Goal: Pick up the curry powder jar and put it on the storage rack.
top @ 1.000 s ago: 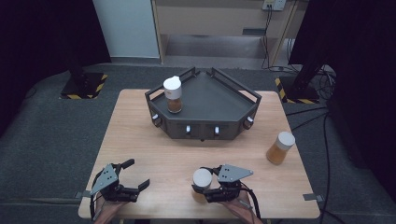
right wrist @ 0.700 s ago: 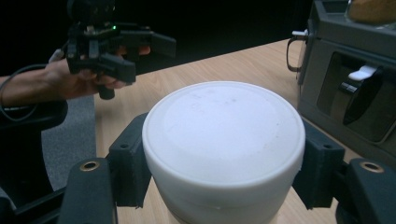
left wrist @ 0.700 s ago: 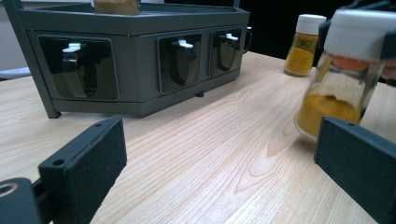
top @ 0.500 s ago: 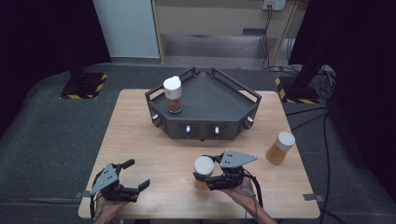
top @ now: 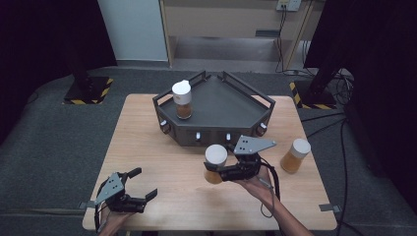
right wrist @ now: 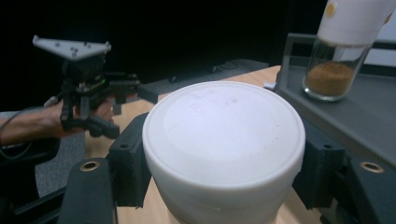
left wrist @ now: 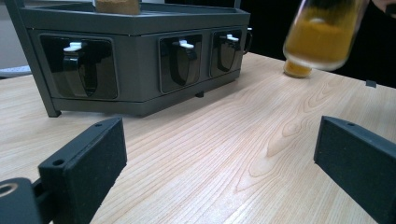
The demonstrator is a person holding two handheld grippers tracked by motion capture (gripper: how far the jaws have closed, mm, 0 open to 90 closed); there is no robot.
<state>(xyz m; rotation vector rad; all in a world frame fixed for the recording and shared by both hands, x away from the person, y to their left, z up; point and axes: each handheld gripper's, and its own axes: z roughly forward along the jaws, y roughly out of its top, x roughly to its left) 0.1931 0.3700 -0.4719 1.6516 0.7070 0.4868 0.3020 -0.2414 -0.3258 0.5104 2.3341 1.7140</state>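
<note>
- At the table's (top: 147, 147) near left corner, the left gripper (top: 140, 189) rests low over the wood, its jaws spread wide with nothing between them; in the left gripper view bare wood grain lies between the two black pads (left wrist: 88, 158).
- Right of centre near the front edge, the right gripper (top: 221, 172) pinches a spice jar (top: 215, 163) with a white cap and orange-yellow powder. The right gripper view has the jaws pressed against both sides of the jar just under its cap (right wrist: 224, 135).
- The jar hangs clear of the table; in the left gripper view its glass base (left wrist: 322, 32) floats blurred above the wood.
- Toward the right edge, a second jar (top: 295, 155) of the same orange powder stands upright, well apart from the gripper.
- At the middle of the far edge sits a dark grey rack (top: 236, 108) with a railed top and a row of small taps along its front wall.
- A third jar (top: 181, 100), holding brown powder, stands upright at the rack's left end.
- The step in hand looks like the carry: the jar is picked up and held in front of the rack, not yet set down.
- The next move likely calls for lifting the jar over the front rail, keeping it upright, and lowering it onto bare rack floor beside the brown jar before the jaws let go.
</note>
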